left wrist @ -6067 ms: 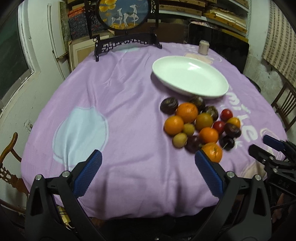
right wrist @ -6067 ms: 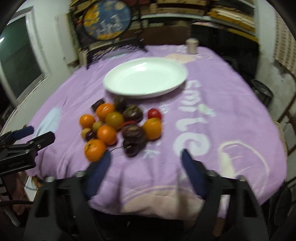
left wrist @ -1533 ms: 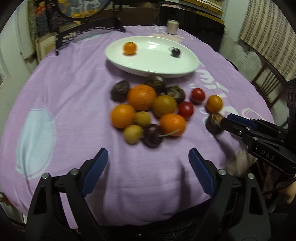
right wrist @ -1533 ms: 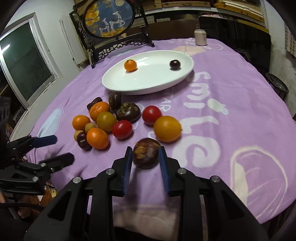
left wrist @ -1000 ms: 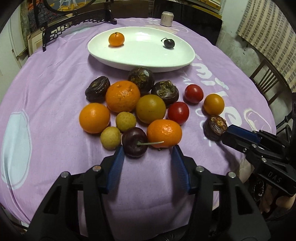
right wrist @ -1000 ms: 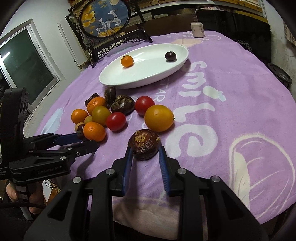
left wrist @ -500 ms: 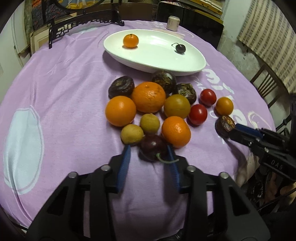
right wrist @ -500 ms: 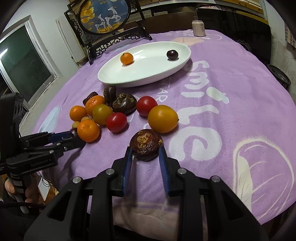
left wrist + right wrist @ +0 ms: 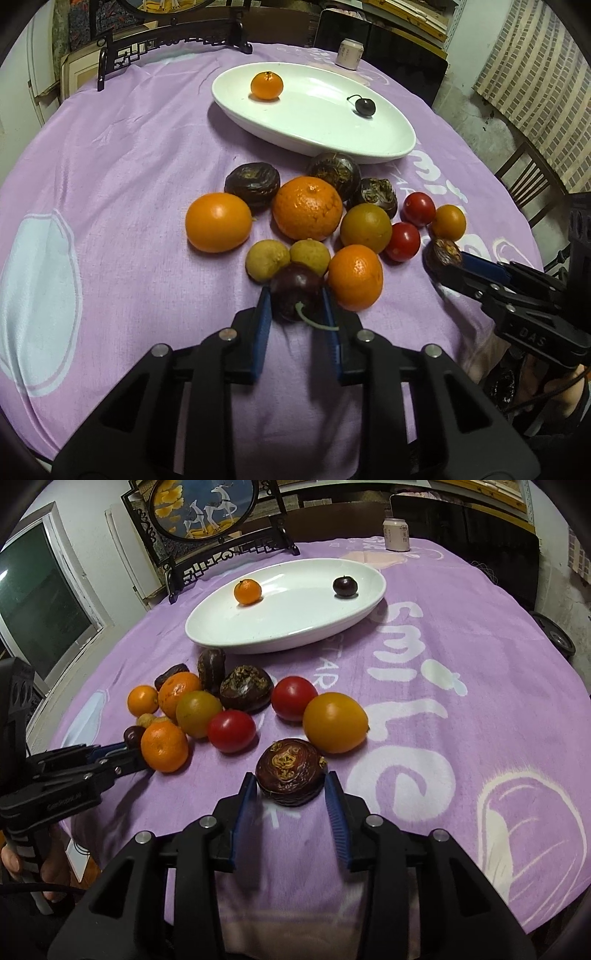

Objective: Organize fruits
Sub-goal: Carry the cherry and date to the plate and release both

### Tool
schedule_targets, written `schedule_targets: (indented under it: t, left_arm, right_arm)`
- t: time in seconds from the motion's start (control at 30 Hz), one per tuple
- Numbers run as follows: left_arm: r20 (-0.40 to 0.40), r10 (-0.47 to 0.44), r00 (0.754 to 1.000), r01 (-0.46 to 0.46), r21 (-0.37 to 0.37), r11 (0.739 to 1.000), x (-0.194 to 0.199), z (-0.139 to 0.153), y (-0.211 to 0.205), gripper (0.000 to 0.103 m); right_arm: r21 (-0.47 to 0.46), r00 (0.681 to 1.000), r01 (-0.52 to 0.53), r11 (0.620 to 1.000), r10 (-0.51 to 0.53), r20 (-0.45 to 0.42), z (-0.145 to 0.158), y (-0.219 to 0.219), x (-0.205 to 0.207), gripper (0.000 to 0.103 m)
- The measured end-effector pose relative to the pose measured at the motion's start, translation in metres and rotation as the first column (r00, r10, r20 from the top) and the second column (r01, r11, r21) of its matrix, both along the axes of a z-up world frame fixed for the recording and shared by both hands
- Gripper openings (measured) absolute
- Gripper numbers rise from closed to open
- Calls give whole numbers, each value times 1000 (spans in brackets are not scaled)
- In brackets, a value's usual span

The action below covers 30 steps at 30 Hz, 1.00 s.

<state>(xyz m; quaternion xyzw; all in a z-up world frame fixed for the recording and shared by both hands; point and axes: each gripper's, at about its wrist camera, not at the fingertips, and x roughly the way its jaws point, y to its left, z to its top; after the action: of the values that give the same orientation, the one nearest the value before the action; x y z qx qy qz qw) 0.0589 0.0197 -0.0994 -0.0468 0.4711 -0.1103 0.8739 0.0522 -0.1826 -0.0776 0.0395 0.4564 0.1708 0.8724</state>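
Observation:
My left gripper (image 9: 295, 295) is shut on a dark cherry (image 9: 295, 290) with a green stem, at the near edge of the fruit pile (image 9: 310, 214) on the purple cloth. My right gripper (image 9: 290, 781) is shut on a dark brown water chestnut (image 9: 290, 775), just in front of a yellow tomato (image 9: 334, 722). It also shows in the left wrist view (image 9: 443, 254). The white oval plate (image 9: 369, 147) stands beyond the pile and holds a small orange (image 9: 266, 85) and a dark cherry (image 9: 365, 106).
The pile holds oranges (image 9: 218, 221), red tomatoes (image 9: 231, 730), longans (image 9: 267, 260) and dark chestnuts (image 9: 245, 692). A framed screen on a black stand (image 9: 203, 513) and a can (image 9: 396, 534) stand at the table's far side. A wooden chair (image 9: 532, 184) is at the right.
My left gripper moved in and closed on the dark cherry at the pile's near edge. My right gripper stays shut on the water chestnut and has barely moved.

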Motion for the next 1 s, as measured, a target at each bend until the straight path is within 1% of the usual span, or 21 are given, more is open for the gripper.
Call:
schedule_targets:
  t: [0.1, 0.2, 0.23, 0.3, 0.4, 0.43, 0.47, 0.5, 0.67, 0.8, 0.9, 1.0]
  left_arm:
    - [11, -3, 1000, 3, 6, 1000, -4, 2, 1, 27]
    - [19, 1, 1000, -1, 0, 1000, -8, 6, 3, 27]
    - [21, 4, 1000, -4, -2, 1000, -10, 8, 4, 27]
    - [23, 5, 1000, -5, -5, 1000, -12, 9, 5, 27]
    - [27, 3, 1000, -3, -8, 1000, -16, 11, 4, 27]
    - [29, 1, 1000, -1, -10, 1000, -17, 13, 4, 27]
    - [32, 1, 999, -1, -12, 1000, -19, 15, 5, 27]
    - [36, 1, 999, -1, -13, 1000, -20, 17, 5, 27]
    - [42, 8, 999, -7, -27, 1000, -23, 23, 10, 27]
    - [44, 2, 999, -2, -22, 1000, -19, 28, 9, 27]
    - [40, -11, 999, 12, -17, 1000, -9, 37, 8, 27]
    - [48, -22, 999, 23, -15, 1000, 18, 57, 7, 27]
  right_arm:
    - [-4, 1000, -5, 1000, 5, 11, -1, 4, 3, 37]
    - [-27, 1000, -5, 1000, 5, -5, 0, 6, 5, 38]
    - [-32, 1000, -1, 999, 1, -10, 0, 7, 7, 40]
    - [-19, 1000, -3, 1000, 3, -7, 0, 9, 9, 50]
    - [-48, 1000, -8, 999, 9, 23, -2, 14, 13, 49]
    - [-55, 999, -3, 999, 4, 32, -2, 14, 13, 47]
    - [-69, 999, 3, 998, 0, 40, -2, 15, 13, 41]
    - [-68, 999, -3, 998, 6, 40, -2, 15, 12, 41]
    - [-15, 999, -2, 1000, 3, 35, 6, 8, 2, 41]
    - [3, 998, -17, 1000, 17, 61, 21, 8, -2, 41]
    - [14, 997, -28, 1000, 27, 77, 30, 7, 5, 41]
    - [0, 993, -46, 999, 46, 112, 43, 9, 24, 41]
